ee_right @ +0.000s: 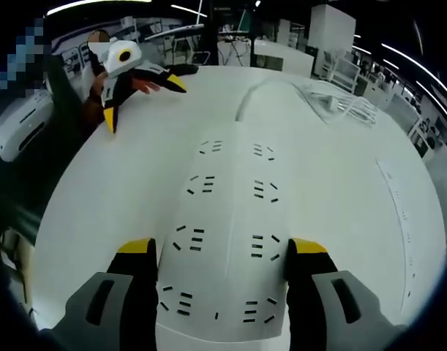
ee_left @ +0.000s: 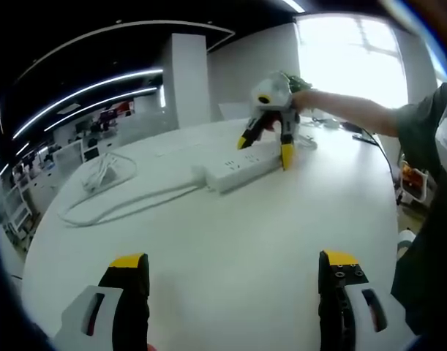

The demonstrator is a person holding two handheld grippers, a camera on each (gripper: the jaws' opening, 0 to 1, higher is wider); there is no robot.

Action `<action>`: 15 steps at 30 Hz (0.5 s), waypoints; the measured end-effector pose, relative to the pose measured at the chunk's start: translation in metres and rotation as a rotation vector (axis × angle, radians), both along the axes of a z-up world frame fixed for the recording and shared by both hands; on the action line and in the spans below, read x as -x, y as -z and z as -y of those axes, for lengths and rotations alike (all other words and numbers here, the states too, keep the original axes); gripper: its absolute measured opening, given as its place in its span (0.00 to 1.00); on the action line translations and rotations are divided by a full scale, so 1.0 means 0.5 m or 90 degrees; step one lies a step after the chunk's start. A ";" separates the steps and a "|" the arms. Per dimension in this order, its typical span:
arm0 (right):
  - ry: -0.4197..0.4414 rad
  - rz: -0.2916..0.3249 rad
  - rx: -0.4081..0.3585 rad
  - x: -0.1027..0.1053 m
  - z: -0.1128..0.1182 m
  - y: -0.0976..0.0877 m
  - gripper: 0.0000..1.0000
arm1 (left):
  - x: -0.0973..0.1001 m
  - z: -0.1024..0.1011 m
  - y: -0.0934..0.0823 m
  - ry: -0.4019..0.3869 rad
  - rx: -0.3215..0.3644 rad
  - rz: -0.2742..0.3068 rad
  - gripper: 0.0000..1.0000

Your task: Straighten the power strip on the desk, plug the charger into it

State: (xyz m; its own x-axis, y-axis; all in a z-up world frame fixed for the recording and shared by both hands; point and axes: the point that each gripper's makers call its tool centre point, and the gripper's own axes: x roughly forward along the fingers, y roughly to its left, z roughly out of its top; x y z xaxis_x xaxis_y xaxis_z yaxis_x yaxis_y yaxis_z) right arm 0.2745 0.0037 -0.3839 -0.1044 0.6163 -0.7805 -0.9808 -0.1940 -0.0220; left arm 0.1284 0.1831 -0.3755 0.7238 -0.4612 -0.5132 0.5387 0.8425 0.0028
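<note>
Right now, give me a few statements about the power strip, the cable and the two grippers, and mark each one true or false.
1. The right gripper has its jaws on either side of the power strip. True.
2. The left gripper is clamped on the power strip. False: its jaws stand open over bare desk, apart from the strip.
3. The white cable runs from one end of the strip across the desk. True.
4. The power strip is black. False: it is white.
5. A charger is plugged into the strip. False: the sockets that show are empty.
</note>
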 end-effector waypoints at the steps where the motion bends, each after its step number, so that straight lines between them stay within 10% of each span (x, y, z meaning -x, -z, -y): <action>1: 0.000 0.000 -0.001 0.000 0.000 0.000 0.72 | 0.000 0.001 0.000 0.001 0.001 0.000 0.99; 15: 0.002 -0.001 -0.004 -0.002 -0.001 0.001 0.72 | -0.003 0.010 0.001 0.011 0.000 -0.002 0.99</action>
